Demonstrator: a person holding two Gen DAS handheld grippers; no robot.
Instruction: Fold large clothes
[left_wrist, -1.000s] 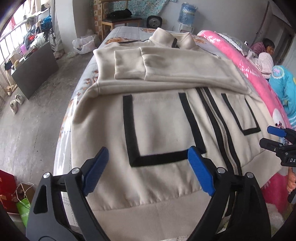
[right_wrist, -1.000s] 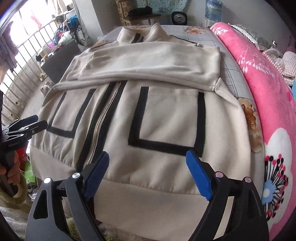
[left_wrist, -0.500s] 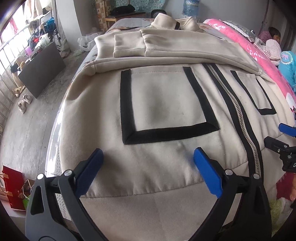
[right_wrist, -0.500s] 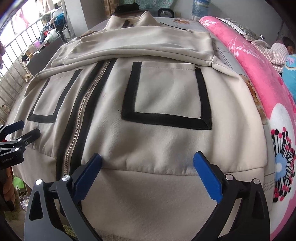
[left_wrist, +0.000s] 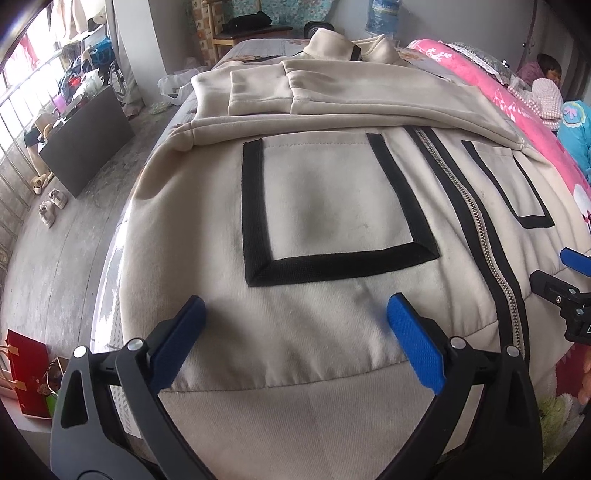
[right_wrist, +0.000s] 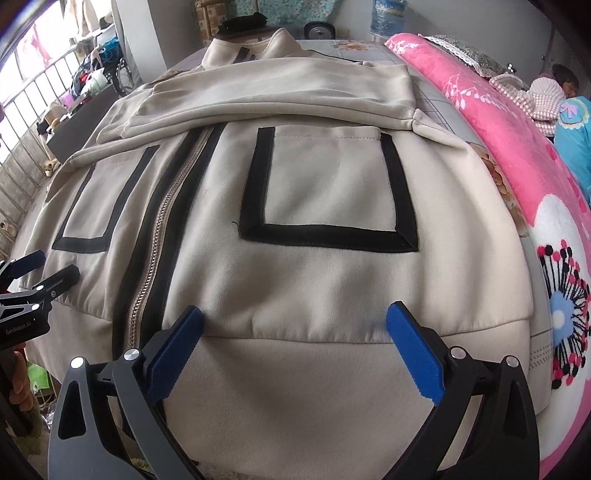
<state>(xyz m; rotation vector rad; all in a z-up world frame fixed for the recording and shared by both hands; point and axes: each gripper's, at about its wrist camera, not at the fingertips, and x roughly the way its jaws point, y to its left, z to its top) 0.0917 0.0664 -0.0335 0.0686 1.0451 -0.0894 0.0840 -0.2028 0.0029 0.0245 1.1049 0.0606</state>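
Jacket (left_wrist: 332, 206) lies collar-away; its hem band (right_wrist: 295, 387) sits under both wide-spread, empty grippers, left (left_wrist: 295, 314) and right (right_wrist: 293, 319).

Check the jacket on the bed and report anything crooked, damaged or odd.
Nothing stands out. The beige jacket lies flat and zipped on the bed, both sleeves folded across the chest. I see no tears or spills; only faint greyish smudges on the left pocket.
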